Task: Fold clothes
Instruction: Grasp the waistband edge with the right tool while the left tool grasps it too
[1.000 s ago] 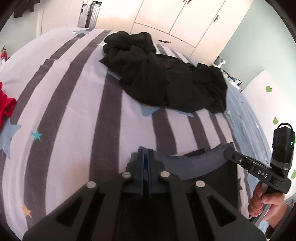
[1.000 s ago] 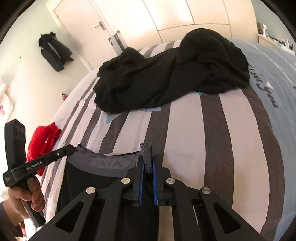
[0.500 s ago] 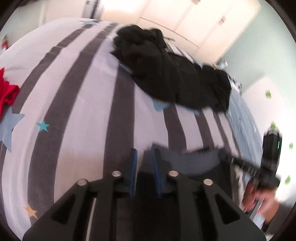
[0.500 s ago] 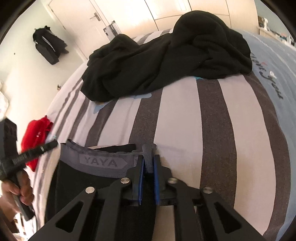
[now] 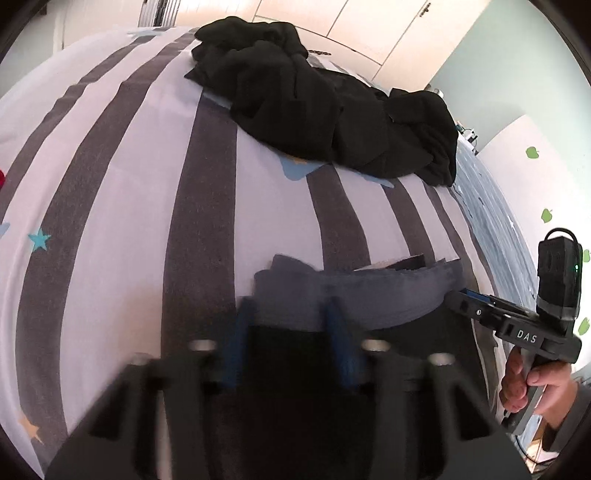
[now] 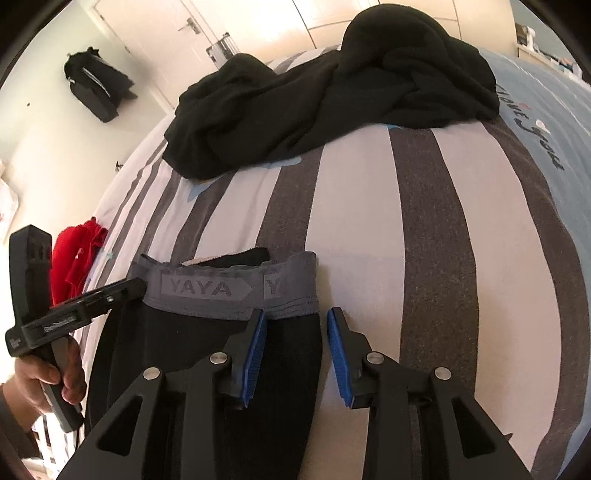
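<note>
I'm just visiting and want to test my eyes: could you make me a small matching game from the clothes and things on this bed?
Things:
1. waistband
2. clothes pile
3. red garment
4. bedsheet

Descriptions:
A. grey and white stripes
B. heaped at the bed's far end
C. grey, printed YAYA
D. near the bed's left edge in the right wrist view

Pairs: 1-C, 2-B, 3-D, 4-A

bed [image 6: 436,229] striped | wardrobe [image 5: 369,33] cream | door [image 6: 162,40] (closed) | wall [image 5: 491,66] pale green
</note>
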A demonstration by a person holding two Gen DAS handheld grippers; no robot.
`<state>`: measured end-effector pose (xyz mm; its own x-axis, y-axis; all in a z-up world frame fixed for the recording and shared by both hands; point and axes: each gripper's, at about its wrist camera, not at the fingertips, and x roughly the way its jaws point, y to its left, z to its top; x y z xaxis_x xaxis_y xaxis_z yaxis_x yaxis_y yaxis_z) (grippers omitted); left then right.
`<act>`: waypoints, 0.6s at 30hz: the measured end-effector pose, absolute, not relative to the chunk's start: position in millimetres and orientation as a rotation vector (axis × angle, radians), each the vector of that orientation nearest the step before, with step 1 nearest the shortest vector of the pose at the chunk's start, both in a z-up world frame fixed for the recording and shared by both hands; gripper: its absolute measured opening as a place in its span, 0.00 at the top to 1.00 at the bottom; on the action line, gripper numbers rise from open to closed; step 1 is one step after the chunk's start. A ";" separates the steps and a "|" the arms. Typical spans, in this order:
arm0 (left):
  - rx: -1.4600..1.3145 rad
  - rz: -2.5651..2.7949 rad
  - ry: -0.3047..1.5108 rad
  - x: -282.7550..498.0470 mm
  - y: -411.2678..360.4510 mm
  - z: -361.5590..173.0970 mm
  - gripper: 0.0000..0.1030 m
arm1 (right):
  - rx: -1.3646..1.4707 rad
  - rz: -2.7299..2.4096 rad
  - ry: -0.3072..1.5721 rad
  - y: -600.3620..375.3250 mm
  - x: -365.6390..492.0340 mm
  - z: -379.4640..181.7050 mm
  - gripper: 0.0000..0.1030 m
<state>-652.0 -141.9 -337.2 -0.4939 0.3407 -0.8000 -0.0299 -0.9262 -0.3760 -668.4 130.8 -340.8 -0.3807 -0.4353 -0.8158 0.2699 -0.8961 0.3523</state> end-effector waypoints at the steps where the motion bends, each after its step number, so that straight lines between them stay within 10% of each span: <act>1: -1.445 2.505 -0.462 -651.8 -141.9 -337.1 0.84 | 1.425 -2.299 -0.216 130.0 -668.6 -341.3 0.72; 4: -1.431 2.528 -0.452 -648.4 -141.0 -331.8 0.92 | 1.413 -2.288 -0.189 124.6 -668.6 -342.1 0.92; 18: -1.314 2.615 -0.461 -660.2 -152.3 -286.4 0.93 | 1.267 -2.369 -0.200 118.9 -675.9 -294.4 0.95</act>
<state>-660.2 -152.3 -286.4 -0.5938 0.2939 -0.7490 -0.0200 -0.9360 -0.3514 -675.9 118.9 -294.4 -0.4807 -0.4467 -0.7546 0.3141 -0.8911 0.3274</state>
